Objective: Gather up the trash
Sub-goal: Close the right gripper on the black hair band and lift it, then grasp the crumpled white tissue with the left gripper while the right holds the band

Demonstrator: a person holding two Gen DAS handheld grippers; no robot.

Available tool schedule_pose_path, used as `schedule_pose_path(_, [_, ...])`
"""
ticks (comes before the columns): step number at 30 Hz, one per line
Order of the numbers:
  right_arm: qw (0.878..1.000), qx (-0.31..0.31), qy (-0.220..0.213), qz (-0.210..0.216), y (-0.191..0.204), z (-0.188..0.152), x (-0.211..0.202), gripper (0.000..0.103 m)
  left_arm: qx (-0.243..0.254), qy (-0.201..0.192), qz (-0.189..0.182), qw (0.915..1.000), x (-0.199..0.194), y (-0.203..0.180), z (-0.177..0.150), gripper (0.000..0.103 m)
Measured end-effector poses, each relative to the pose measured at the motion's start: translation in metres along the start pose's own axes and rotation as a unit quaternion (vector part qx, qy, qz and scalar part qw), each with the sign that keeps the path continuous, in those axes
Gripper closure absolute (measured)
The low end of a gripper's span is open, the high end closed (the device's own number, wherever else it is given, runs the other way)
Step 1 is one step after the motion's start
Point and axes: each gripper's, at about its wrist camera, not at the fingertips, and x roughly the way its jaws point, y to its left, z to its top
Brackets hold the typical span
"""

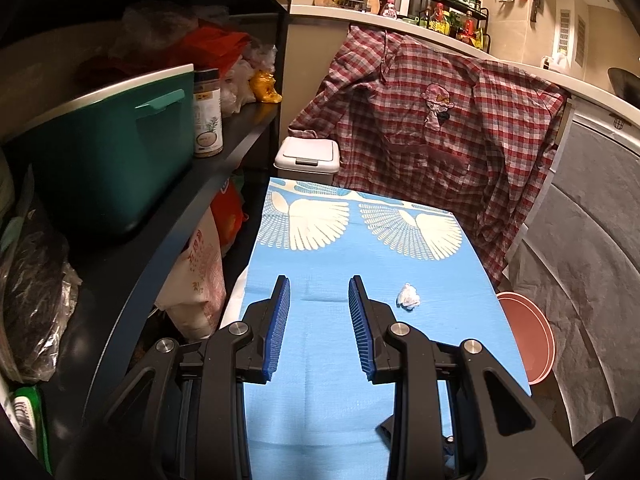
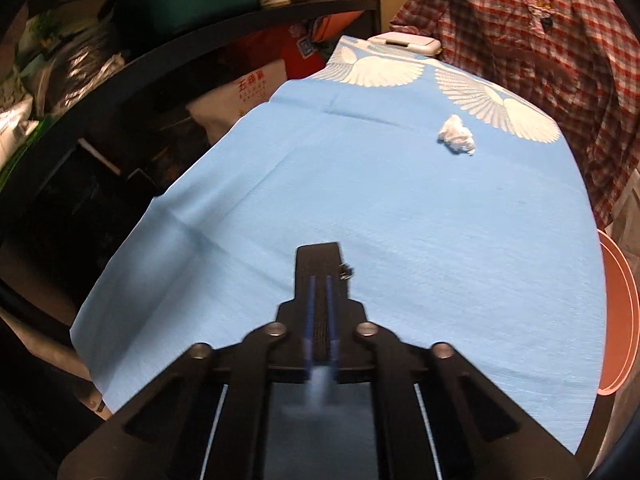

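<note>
A crumpled white tissue (image 1: pixel 408 297) (image 2: pixel 457 135) lies on the blue cloth-covered table (image 1: pixel 340 380) (image 2: pixel 360 200). My left gripper (image 1: pixel 319 284) hovers over the cloth, open with nothing between its blue pads; the tissue lies just right of its right finger. My right gripper (image 2: pixel 318 250) is shut, pads together, low over the cloth and well short of the tissue. A tiny dark scrap (image 2: pixel 346 271) sits at the right edge of its fingertips; I cannot tell whether it is pinched. A white lidded bin (image 1: pixel 307 156) (image 2: pixel 404 43) stands beyond the table's far end.
A dark shelf unit runs along the left with a green box (image 1: pixel 112 160), a jar (image 1: pixel 207 114) and bags. A red plaid shirt (image 1: pixel 420 120) hangs over the counter behind the table. A pink basin (image 1: pixel 532 336) (image 2: pixel 618 312) sits by the table's right edge.
</note>
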Motion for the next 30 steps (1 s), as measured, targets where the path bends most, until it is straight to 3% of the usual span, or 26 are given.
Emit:
schedule_pose_path(6, [0.999, 0.032, -0.026, -0.005, -0.03, 0.007, -0.016, 0.103, 0.0, 0.005, -0.001, 1.0, 0.01, -0.008, 0.002, 0.072])
schedule_pose_path(10, [0.998, 0.042, -0.019, 0.041, -0.036, 0.007, -0.015, 0.097, -0.003, 0.007, -0.001, 1.0, 0.018, -0.011, 0.006, 0.072])
schedule_pose_path(12, [0.998, 0.026, -0.011, 0.057, -0.026, 0.004, -0.01, 0.069, -0.005, 0.008, -0.001, 1.0, 0.02, -0.011, 0.006, 0.072])
schedule_pose_path(13, [0.998, 0.018, -0.015, 0.06, -0.02, 0.003, -0.01, 0.046, -0.006, 0.008, 0.0, 0.9999, 0.02, -0.011, 0.007, 0.072])
schedule_pose_path(14, [0.998, 0.004, -0.016, 0.063, -0.013, 0.001, -0.009, 0.045, -0.007, 0.009, 0.0, 0.9999, 0.021, -0.011, 0.007, 0.072])
schedule_pose_path(18, [0.998, -0.042, -0.001, 0.044, 0.011, -0.003, 0.0, 0.047, -0.007, 0.009, 0.001, 0.9999, 0.02, -0.009, 0.007, 0.072])
schedule_pose_path(19, [0.998, -0.05, 0.008, 0.03, 0.012, -0.003, 0.004, 0.051, -0.008, 0.009, 0.001, 0.9999, 0.02, -0.009, 0.007, 0.072])
schedule_pose_path(22, [0.999, -0.043, 0.031, 0.01, 0.008, -0.006, 0.016, 0.079, -0.011, 0.011, 0.002, 0.9999, 0.021, -0.004, 0.006, 0.072])
schedule_pose_path(30, [1.0, 0.013, -0.013, -0.011, -0.03, 0.006, -0.01, 0.08, -0.004, 0.029, -0.021, 0.9994, 0.046, -0.023, 0.0, 0.072])
